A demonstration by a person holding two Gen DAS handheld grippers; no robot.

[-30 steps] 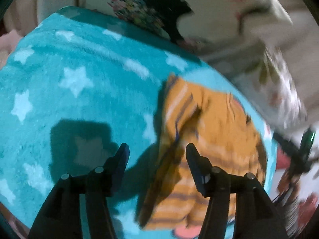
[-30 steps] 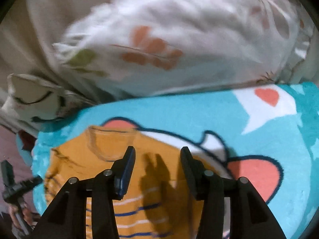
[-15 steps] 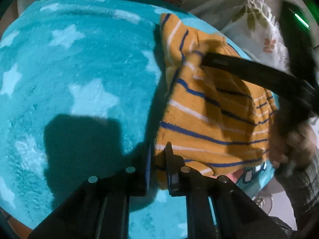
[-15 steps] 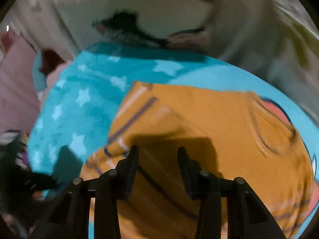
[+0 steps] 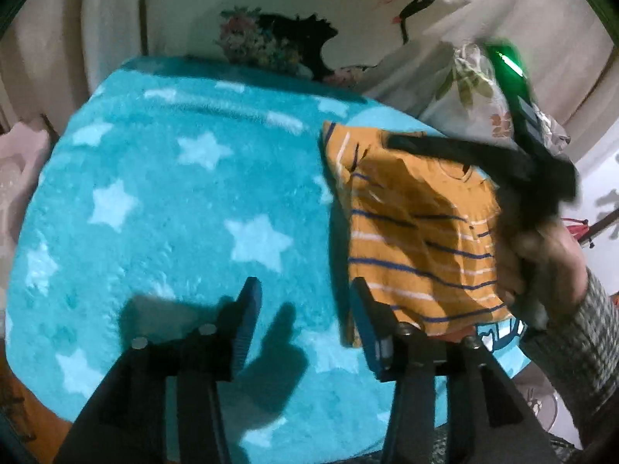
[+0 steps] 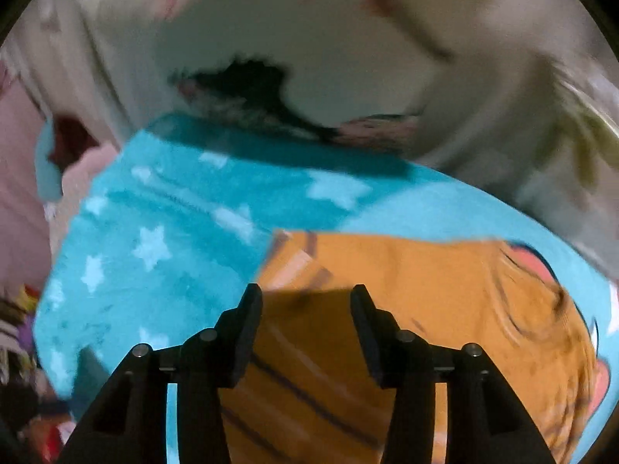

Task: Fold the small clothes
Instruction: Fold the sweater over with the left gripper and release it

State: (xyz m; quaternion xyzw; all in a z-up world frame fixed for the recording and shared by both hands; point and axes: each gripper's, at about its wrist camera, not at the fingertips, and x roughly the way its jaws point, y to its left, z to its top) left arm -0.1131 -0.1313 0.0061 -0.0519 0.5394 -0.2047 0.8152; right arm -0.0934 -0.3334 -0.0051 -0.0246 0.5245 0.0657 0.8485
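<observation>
both claws are opening with nothing between them, left claw (image 5: 305, 321) beside the orange striped shirt (image 5: 418, 239), right claw (image 6: 305, 324) over it: next fold likely wants matched edges on the star blanket (image 5: 174, 201).

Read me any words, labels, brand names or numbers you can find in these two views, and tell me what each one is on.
There is no readable text in either view.
Orange striped shirt: stripes and a small face-like motif near the collar, no lettering.
Blue blanket: white stars and a cartoon print only.
Pillow: floral and silhouette prints, no words.
Dark marks on the wall at the far right edge: possibly characters, too blurred and cut off to read.
</observation>
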